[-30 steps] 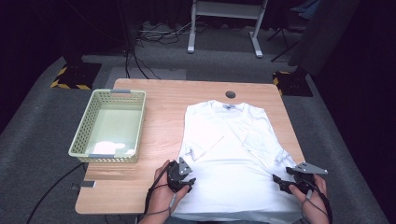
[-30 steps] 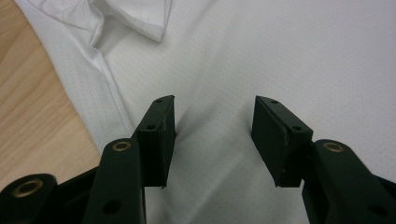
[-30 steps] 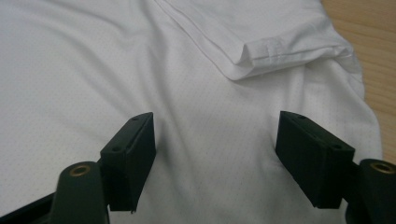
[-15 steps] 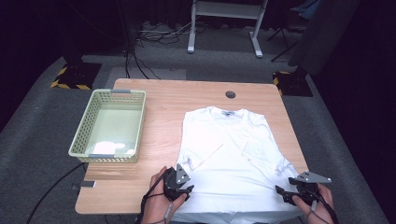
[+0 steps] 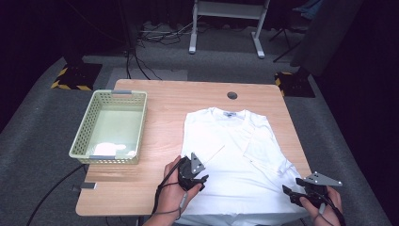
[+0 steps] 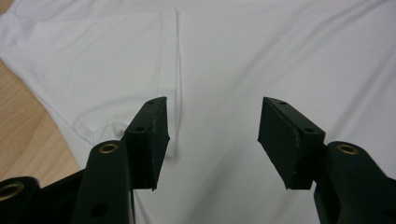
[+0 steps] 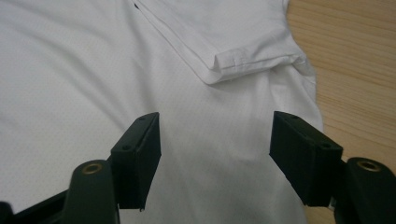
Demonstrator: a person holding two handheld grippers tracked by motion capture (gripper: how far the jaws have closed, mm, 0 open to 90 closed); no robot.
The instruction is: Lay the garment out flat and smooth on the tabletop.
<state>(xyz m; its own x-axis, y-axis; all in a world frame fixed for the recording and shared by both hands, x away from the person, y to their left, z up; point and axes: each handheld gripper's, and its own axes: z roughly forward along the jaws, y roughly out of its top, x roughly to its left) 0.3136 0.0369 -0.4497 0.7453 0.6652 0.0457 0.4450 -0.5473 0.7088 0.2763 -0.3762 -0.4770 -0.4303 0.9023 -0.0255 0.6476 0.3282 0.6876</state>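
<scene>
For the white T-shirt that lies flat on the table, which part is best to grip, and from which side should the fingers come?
Probably the bottom hem of the white T-shirt, at its two near corners. It lies flat with both sleeves folded in and the collar at the far side, so the hem reaches the table's near edge, where both hands already are. Bring the open left gripper and right gripper low from the person's side and pinch the cloth edge.

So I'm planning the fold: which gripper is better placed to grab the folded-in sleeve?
Right. The right gripper is open with the folded sleeve just ahead; the left gripper sits across the t-shirt.
</scene>
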